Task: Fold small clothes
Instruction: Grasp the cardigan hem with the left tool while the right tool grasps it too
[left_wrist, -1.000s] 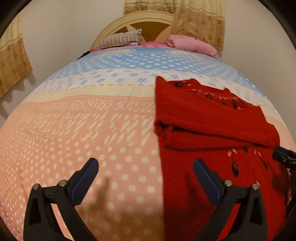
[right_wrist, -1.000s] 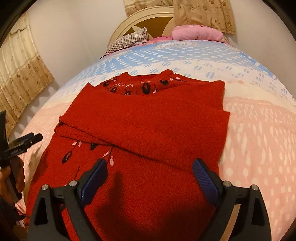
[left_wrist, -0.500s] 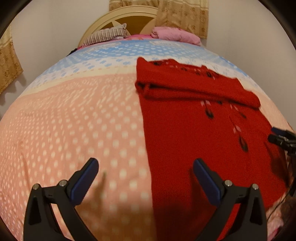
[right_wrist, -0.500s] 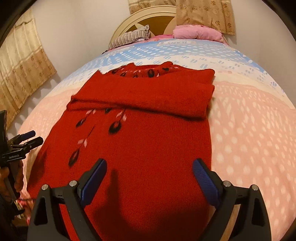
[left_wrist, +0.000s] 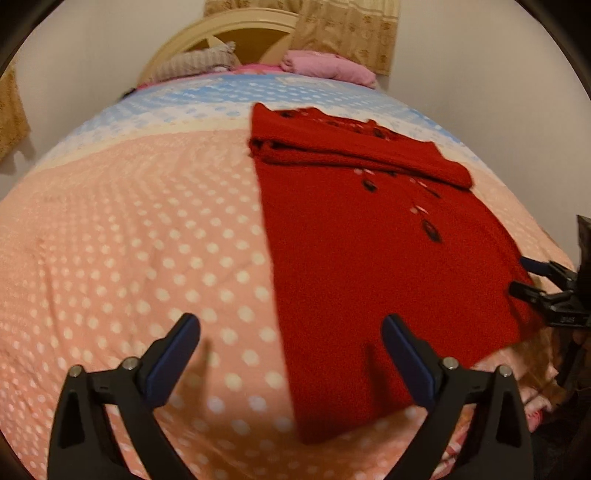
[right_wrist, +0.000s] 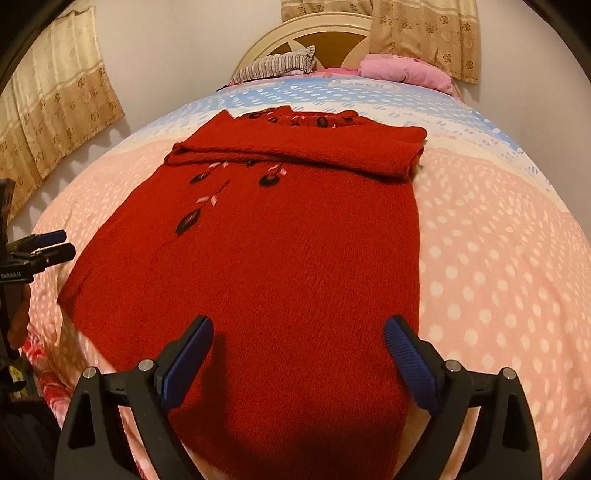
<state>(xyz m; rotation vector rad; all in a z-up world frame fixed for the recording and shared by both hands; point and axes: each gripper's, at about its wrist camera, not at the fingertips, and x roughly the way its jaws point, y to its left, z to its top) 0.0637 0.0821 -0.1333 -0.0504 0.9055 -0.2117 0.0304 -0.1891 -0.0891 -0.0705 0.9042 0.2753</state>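
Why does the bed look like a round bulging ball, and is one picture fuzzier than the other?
Fisheye lenses in both views bend the bed into a dome, with black corners. The left wrist view is softer, smearing the red sweater; the right wrist view is sharper, its knit showing, with the right gripper casting a shadow on the near hem.

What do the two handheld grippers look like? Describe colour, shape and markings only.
Left gripper and right gripper match: black plastic triangular finger arms with cut-outs, silver screws, and blue ribbed pads. One body carries small white lettering, too small to read.
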